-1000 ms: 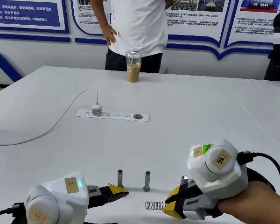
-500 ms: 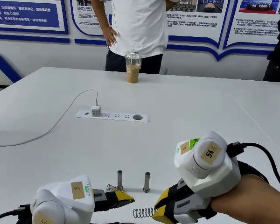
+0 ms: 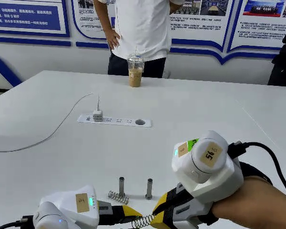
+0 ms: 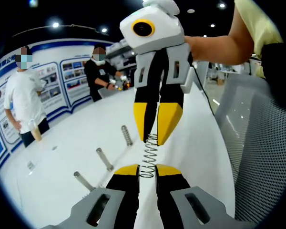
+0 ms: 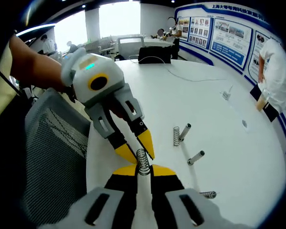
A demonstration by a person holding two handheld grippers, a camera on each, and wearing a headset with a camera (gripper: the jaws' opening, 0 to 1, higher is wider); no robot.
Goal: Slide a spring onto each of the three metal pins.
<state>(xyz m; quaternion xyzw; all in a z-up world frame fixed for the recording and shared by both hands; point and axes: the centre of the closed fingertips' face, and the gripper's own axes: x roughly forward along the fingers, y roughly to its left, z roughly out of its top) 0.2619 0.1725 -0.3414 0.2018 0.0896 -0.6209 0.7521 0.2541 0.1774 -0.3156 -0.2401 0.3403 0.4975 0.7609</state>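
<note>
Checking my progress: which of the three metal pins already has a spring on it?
The silver metal pin farthest away in the left gripper view; spring coils wrap it. The middle pin and nearest pin are bare.

A white table (image 3: 190,109) spreads across the head view. Just left of the picture's middle, at nine o'clock, lies a white power strip (image 3: 115,121). A white charger (image 3: 97,115) is plugged in at its left end, and the charger's cable (image 3: 52,131) trails off toward eight o'clock. At one o'clock from the strip, near the far edge, stands a clear lidded cup (image 3: 135,69) of brown drink. A person in a white shirt (image 3: 138,28) stands at twelve o'clock behind it. Blue-bordered posters (image 3: 28,14) line the wall. A grey mesh chair (image 4: 262,143) sits at three o'clock in the left gripper view.
</note>
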